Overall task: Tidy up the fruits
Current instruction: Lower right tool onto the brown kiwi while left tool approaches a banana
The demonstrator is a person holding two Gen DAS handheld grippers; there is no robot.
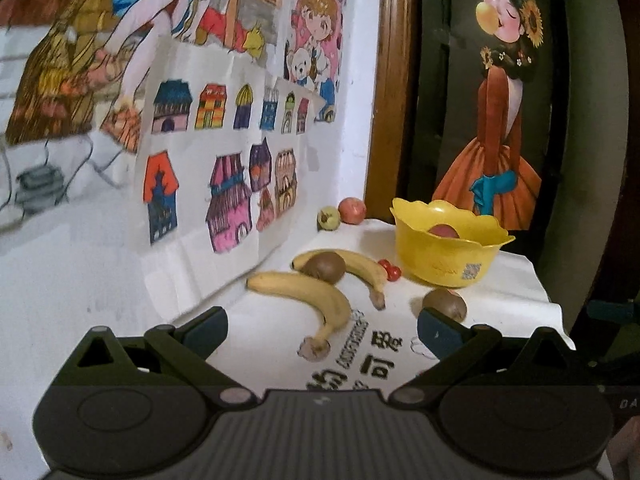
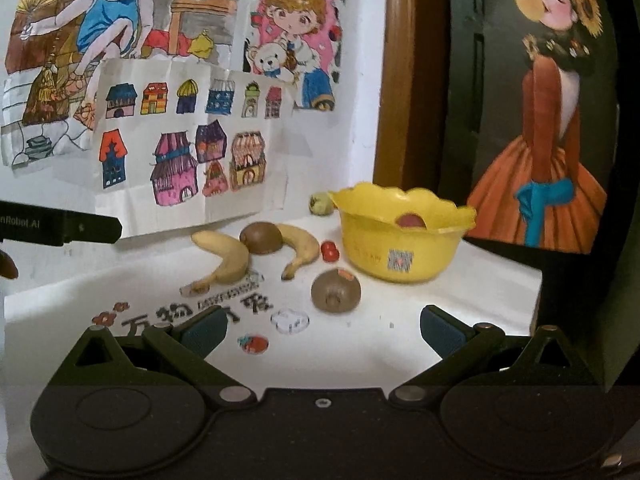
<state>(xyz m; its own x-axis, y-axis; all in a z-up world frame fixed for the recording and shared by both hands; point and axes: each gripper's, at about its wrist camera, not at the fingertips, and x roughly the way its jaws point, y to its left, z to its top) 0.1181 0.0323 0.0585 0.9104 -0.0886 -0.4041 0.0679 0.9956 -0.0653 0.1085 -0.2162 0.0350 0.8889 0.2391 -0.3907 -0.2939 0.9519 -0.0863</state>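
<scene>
Left wrist view: left gripper (image 1: 322,330) hovers over the white cloth (image 1: 516,280), jaws apart, nothing between them.
Right wrist view: right gripper (image 2: 324,332) also has its jaws spread wide and empty, low over the cloth.
Bowl: yellow bowl (image 1: 448,256) stands upright toward the back right of the cloth, with one red fruit (image 1: 444,231) inside.
Done, by my reading: only that one fruit is in the bowl, so the sorting looks barely begun.
Left outside: two bananas (image 1: 316,296), with a kiwi (image 1: 324,266) between them; a second kiwi (image 2: 336,291) nearer the grippers; small red tomatoes (image 1: 391,269) just beside the bowl; an apple (image 1: 352,210) and a greenish fruit (image 1: 329,218) at the back by the wall.
Nearest pick: the second kiwi lies closest to the right gripper and seems the easiest next grab.
</scene>
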